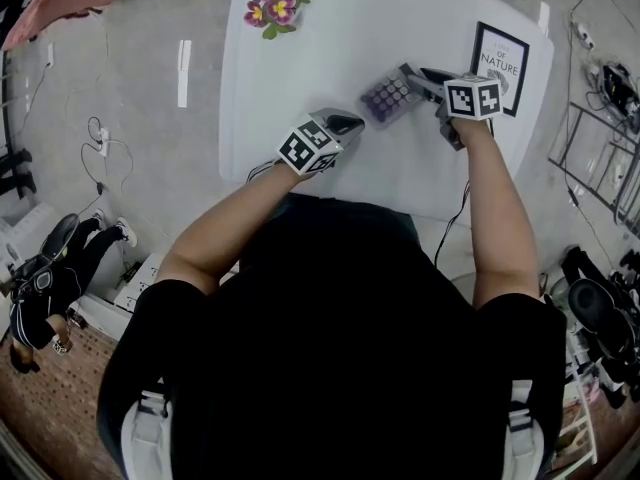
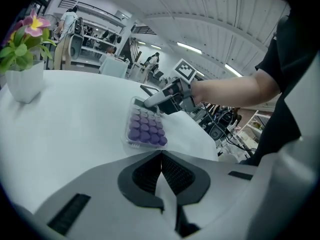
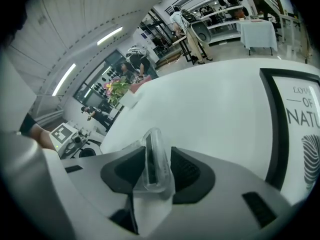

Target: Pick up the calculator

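A calculator (image 1: pixel 385 98) with purple keys in a clear case lies on the white table (image 1: pixel 400 18). My right gripper (image 1: pixel 410 76) reaches it from the right and has the calculator's far end between its jaws. In the right gripper view the clear edge (image 3: pixel 152 159) fills the narrow gap, touching both pads (image 3: pixel 185 171). The left gripper view shows the calculator (image 2: pixel 145 129) just ahead with the right gripper (image 2: pixel 157 100) on its far end. My left gripper (image 1: pixel 350 121) hovers left of the calculator, jaws (image 2: pixel 161 156) shut and empty.
A white pot of pink flowers (image 1: pixel 275 6) stands at the table's far left, and a framed print (image 1: pixel 503 63) lies at the right. The table's near edge runs just below my hands. A person (image 1: pixel 45 288), cables and racks are on the floor around.
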Tool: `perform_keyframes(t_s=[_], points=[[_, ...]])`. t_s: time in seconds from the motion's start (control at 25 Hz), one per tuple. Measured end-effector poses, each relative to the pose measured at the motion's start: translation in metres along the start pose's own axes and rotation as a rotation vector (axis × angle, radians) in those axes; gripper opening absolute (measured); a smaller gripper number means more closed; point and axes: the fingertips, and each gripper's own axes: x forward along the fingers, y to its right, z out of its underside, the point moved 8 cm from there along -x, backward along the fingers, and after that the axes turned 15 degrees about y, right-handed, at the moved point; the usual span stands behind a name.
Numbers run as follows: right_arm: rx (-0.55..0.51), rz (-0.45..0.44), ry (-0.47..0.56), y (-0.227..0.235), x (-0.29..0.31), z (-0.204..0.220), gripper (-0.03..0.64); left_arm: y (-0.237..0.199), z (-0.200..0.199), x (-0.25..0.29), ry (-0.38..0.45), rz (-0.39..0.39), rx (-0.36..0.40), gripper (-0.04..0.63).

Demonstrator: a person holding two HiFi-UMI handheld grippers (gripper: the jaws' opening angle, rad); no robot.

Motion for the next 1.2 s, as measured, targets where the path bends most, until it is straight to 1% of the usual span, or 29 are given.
perform_keyframes(t_s=[0.16,0.32,0.44,0.6,0.68,0.88,1.08,1.2], points=[[-0.015,-0.022,-0.008,-0.001,0.000,0.002,0.169,0.000,0.000,0.008,-0.013,0.008,0.000,0.018],[-0.058,-0.033,-0.025,-0.002,0.001,0.001,0.167,-0.001,0.001,0.014,-0.035,0.013,-0.007,0.018],[-0.054,-0.056,-0.040,-0.004,0.003,0.003,0.167,-0.006,0.000,0.018,-0.044,-0.004,-0.014,0.018],[-0.066,-0.053,-0.037,-0.003,0.002,0.001,0.163,-0.009,-0.004,0.020,-0.042,-0.010,-0.011,0.018],[-0.048,-0.060,-0.039,-0.001,0.001,0.001,0.159,-0.009,-0.003,0.021,-0.042,-0.006,-0.004,0.018],[0.057,-0.124,-0.066,0.000,0.001,0.000,0.141,-0.010,-0.001,0.020,-0.046,0.008,0.006,0.017],[0.091,-0.174,-0.104,-0.006,0.003,0.002,0.137,-0.012,0.002,0.021,-0.051,0.017,0.017,0.017],[0.132,-0.200,-0.117,-0.007,0.001,0.002,0.129,-0.011,0.001,0.021,-0.053,0.025,0.022,0.017]])
